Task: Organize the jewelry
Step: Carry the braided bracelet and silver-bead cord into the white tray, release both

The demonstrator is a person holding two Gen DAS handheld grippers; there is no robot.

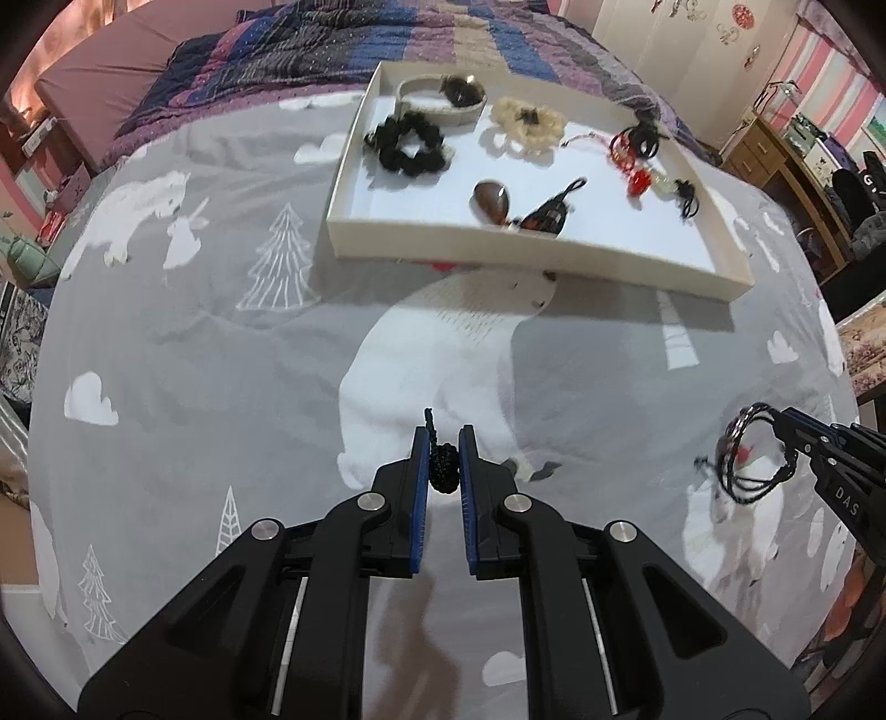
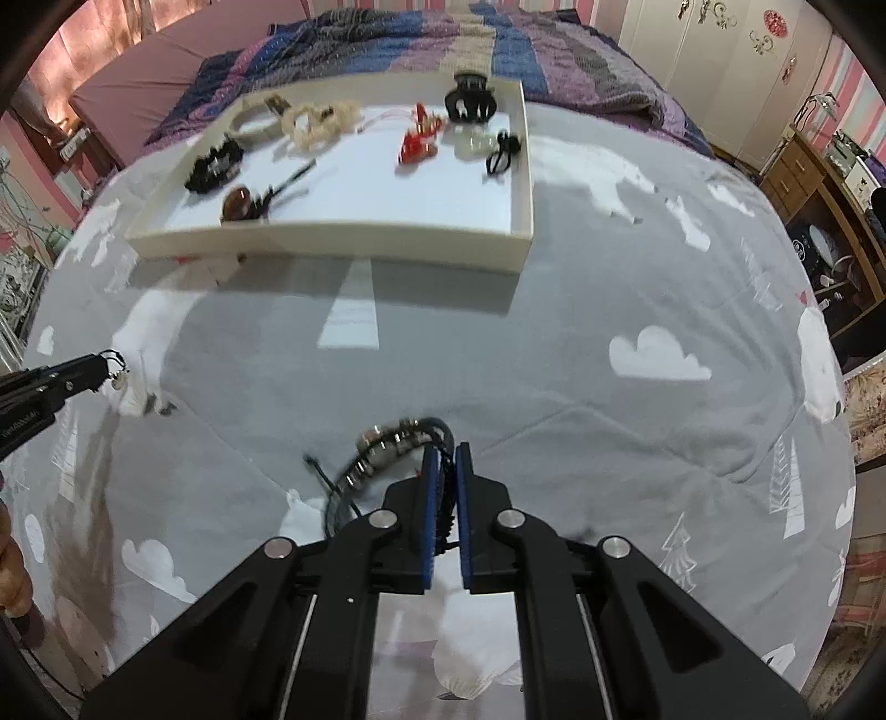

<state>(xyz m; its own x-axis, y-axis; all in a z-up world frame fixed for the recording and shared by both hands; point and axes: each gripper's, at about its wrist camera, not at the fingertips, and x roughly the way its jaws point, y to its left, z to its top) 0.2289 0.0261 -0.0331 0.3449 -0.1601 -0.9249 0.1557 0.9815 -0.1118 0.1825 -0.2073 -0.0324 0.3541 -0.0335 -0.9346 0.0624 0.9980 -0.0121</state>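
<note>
**Bracelets gripped above the bed, tray lying ahead**

Bedding is filling both views: a grey duvet [image 1: 232, 354] printed with white bears, trees and clouds, with a striped purple and blue blanket [image 1: 387, 44] bunching behind it. A shallow white tray [image 1: 498, 243] is sitting on the duvet, well ahead of both grippers, and holding a black scrunchie [image 1: 407, 144], a cream scrunchie [image 1: 526, 122], a brown hair clip [image 1: 490, 202] and red pieces [image 1: 637, 183].

The left gripper [image 1: 443, 462] is hanging over the duvet, its 2 blue pads closing on a black knotted cord piece [image 1: 444, 471] whose tail is poking up past the left fingertip. The right gripper [image 2: 447, 471] is clamping a beaded bracelet [image 2: 387, 448] with black cords, the loop arching out to the left of the fingertips and trailing loose cord ends.

Only the right wrist view is showing a black claw clip [image 2: 469, 99] at the tray's far right corner and a small silvery charm [image 2: 117, 379] dangling at the left gripper's tip. The left wrist view is showing the right gripper's bracelet as a full ring hanging off the fingertips at the far right.

Open grey duvet is lying between both grippers and the tray's near wall. Wooden furniture [image 2: 803, 183] is standing past the bed's right edge.
</note>
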